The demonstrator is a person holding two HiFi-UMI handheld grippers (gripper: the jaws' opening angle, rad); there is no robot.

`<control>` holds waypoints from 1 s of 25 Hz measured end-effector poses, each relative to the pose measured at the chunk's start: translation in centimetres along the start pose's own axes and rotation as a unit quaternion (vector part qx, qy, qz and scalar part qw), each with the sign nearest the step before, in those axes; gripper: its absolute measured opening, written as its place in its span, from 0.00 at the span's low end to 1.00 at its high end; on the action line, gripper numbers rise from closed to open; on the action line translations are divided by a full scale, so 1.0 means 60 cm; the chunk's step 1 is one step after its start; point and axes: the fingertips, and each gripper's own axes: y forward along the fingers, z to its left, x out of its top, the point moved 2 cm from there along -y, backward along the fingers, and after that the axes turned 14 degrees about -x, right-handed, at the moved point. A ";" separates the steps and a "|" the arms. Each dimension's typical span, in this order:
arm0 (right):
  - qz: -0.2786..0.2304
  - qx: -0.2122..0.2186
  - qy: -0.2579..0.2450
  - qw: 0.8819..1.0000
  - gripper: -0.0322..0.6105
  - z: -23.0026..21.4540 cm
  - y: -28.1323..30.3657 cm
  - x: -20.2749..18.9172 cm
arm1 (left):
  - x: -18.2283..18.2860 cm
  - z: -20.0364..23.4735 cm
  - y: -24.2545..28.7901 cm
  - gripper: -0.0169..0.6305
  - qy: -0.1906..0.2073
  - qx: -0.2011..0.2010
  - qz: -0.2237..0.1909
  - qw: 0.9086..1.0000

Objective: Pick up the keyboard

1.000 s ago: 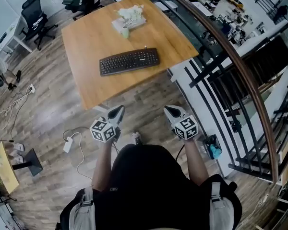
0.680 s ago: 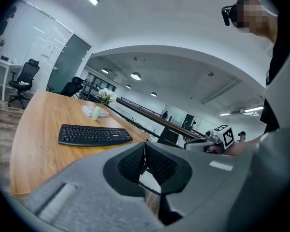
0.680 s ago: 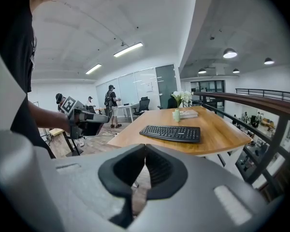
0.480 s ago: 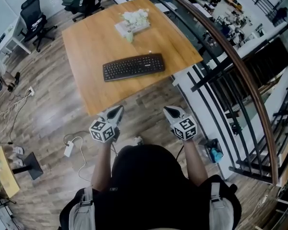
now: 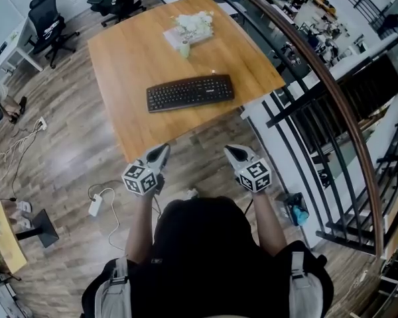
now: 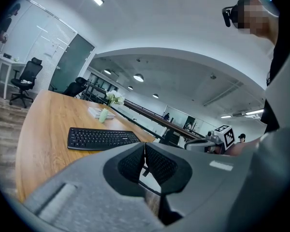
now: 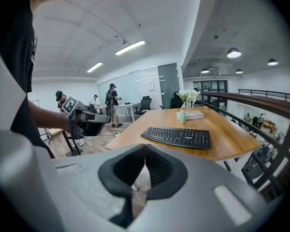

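Observation:
A black keyboard (image 5: 190, 92) lies flat on the wooden table (image 5: 132, 52), near its front right corner; it also shows as the keyboard (image 6: 102, 138) in the left gripper view and the keyboard (image 7: 176, 137) in the right gripper view. My left gripper (image 5: 163, 150) hangs just off the table's near edge, shut and empty. My right gripper (image 5: 229, 150) is level with it over the floor, also shut with nothing held. Both point toward the table, short of the keyboard. In each gripper view the jaws (image 6: 144, 146) (image 7: 145, 149) meet tip to tip.
A small vase of white flowers (image 5: 194, 22) stands by a book (image 5: 179, 37) at the table's far side. A black metal railing (image 5: 318, 111) runs along the right. Office chairs (image 5: 46, 25) stand far left. Cables and a white adapter (image 5: 95, 203) lie on the wood floor.
Both grippers and the person have moved closer to the table; the keyboard now sits nearer in the head view. The jaws stay shut.

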 end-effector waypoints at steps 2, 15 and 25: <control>0.004 0.001 0.001 1.000 0.06 0.005 0.002 -0.005 | -0.002 0.002 -0.005 0.05 -0.002 0.001 0.000 1.000; 0.009 0.014 -0.004 1.000 0.05 0.028 0.008 -0.011 | -0.014 0.002 -0.039 0.05 -0.008 0.014 -0.001 1.000; 0.012 0.025 0.000 1.000 0.06 0.018 0.035 -0.003 | -0.004 0.018 -0.033 0.05 -0.008 0.023 0.008 1.000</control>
